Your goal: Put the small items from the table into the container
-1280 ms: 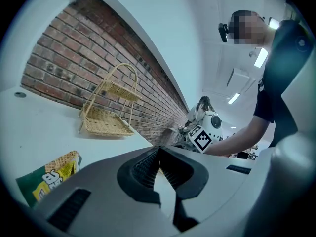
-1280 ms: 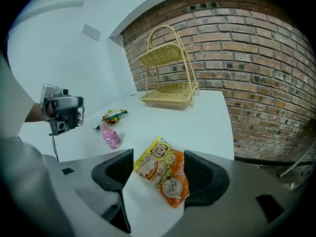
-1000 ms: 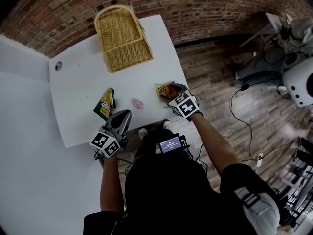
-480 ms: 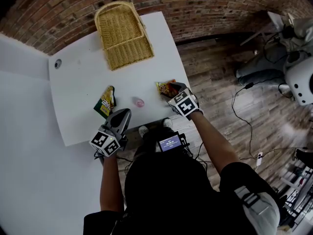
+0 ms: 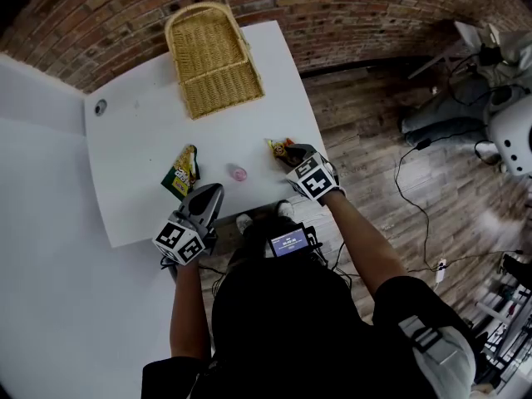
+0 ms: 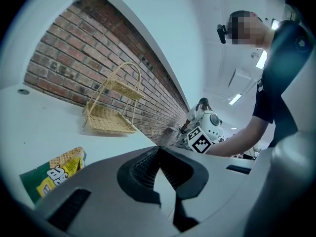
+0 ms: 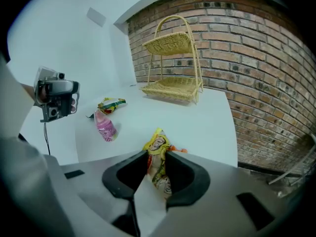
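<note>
1. Yellow snack packet (image 7: 157, 158) stands on edge between the jaws of the right gripper (image 5: 291, 156), at low centre of the right gripper view. Those jaws are closing, and both pads already touch its sides.
2. Its long axis runs up the frame from the jaws, pointing roughly at the two-tier wicker basket (image 7: 173, 68) at upper centre, well apart across bare tabletop.
3. In the head view the wicker basket sits at the top, up and left of the right gripper, so the carry probably goes that way once the grip is firm.
4. Left gripper (image 6: 159, 154) is clenched on nothing at the lower-left table edge. It is the one nearer the green snack packet (image 5: 182, 173), while the pink bottle (image 5: 239, 174) lies between the two grippers.
5. White table (image 5: 133, 131) looks smooth and matte. A brick wall (image 5: 349, 7) runs behind it, and a wood-plank floor (image 5: 391, 181) with loose cables fills the right of the frame.
</note>
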Motion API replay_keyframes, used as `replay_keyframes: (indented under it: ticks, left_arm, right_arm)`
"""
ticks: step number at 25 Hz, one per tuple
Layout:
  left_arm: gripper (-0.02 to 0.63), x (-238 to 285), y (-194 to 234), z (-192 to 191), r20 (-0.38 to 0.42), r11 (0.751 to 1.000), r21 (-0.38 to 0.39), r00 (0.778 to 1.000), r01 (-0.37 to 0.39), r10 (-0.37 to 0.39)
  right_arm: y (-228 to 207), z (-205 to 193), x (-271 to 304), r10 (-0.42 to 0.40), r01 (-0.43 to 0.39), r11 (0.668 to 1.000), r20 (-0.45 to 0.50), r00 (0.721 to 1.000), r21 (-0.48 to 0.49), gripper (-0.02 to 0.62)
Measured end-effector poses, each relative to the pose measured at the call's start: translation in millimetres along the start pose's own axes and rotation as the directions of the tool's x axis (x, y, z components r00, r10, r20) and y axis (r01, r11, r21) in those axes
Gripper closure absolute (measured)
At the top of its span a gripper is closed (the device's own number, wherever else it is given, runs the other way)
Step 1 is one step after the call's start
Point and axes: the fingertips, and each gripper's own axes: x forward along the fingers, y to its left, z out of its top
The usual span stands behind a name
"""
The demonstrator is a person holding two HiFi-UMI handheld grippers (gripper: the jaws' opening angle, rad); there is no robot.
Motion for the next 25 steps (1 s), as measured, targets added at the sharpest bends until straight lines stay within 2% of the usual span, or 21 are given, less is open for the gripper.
replay_keyframes:
  ticks: [3,15,25]
  left_arm:
    - [0.597,-1,0,-1,0.001,1.0,0.0,1.0,0.005,-0.005]
    - [0.597,-4,-4,0,0.003,1.0,0.019,1.0,0.012,-0.012]
    - [0.597,3,-9,16,0.037,0.998,0.054,0.999,0.025,-0.027]
  right_arm:
    - [0,1,-2,-0.007,0.007,1.0,0.004,1.0,-0.003,0.486]
    - [3,4,-10,-0.021,0.021,1.0,0.022,1.0,0.001,0.494]
    - [1,37,-33,-0.033,0.035,0.999,0.099,0.995,-0.026,0.495]
